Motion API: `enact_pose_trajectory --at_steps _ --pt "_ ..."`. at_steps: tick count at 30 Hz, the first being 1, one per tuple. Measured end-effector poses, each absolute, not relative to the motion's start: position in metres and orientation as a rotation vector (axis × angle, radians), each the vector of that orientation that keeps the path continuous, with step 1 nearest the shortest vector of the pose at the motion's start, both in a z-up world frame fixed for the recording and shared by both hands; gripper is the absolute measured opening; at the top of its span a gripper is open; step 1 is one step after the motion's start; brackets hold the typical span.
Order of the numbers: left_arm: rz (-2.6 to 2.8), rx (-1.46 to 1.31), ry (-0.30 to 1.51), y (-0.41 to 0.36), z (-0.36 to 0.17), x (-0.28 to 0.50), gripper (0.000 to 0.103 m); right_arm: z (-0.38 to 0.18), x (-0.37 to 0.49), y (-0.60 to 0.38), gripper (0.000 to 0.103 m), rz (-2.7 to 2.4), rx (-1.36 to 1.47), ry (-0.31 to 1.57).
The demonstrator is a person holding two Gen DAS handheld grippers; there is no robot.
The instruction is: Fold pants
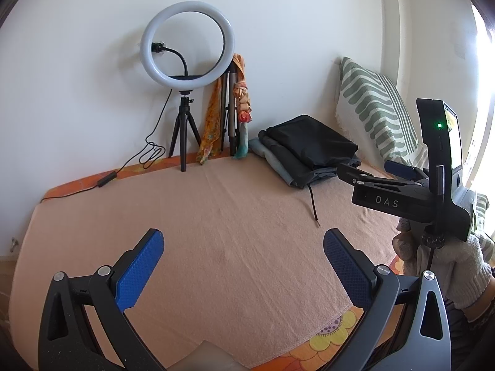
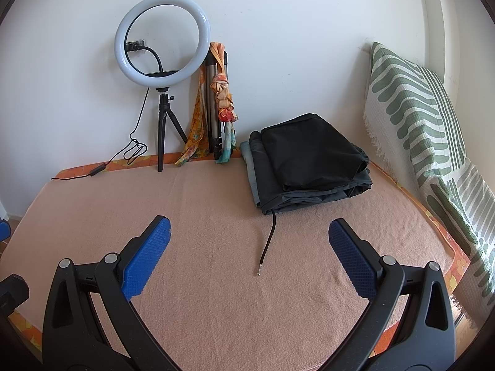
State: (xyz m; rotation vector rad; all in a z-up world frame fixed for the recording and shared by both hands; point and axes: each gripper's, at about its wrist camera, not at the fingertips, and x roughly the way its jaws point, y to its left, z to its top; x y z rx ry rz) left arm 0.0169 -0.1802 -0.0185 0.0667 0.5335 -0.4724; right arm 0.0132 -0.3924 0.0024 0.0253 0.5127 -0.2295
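A stack of folded pants (image 2: 309, 167) lies at the back right of the bed, black on top, grey and light blue beneath; it also shows in the left wrist view (image 1: 309, 151). A dark drawstring (image 2: 267, 241) trails from the stack toward me. My left gripper (image 1: 244, 262) is open and empty above the peach blanket (image 1: 216, 232). My right gripper (image 2: 249, 253) is open and empty, its fingers on either side of the drawstring's end but above it. In the left wrist view the right gripper (image 1: 371, 173) is seen from the side at the right, held by a gloved hand.
A ring light on a tripod (image 2: 162, 49) stands at the back wall, its cable (image 2: 133, 151) on the bed. A folded tripod with orange scarves (image 2: 216, 105) leans beside it. A green-striped pillow (image 2: 427, 117) lines the right side. The blanket (image 2: 201, 216) covers the bed.
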Motion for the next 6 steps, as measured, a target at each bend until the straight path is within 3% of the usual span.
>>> enact_pose_trajectory --at_steps 6 --pt "-0.476 0.061 0.531 -0.1799 -0.0188 0.0161 0.103 0.0024 0.013 -0.3923 0.103 -0.231 0.025 0.513"
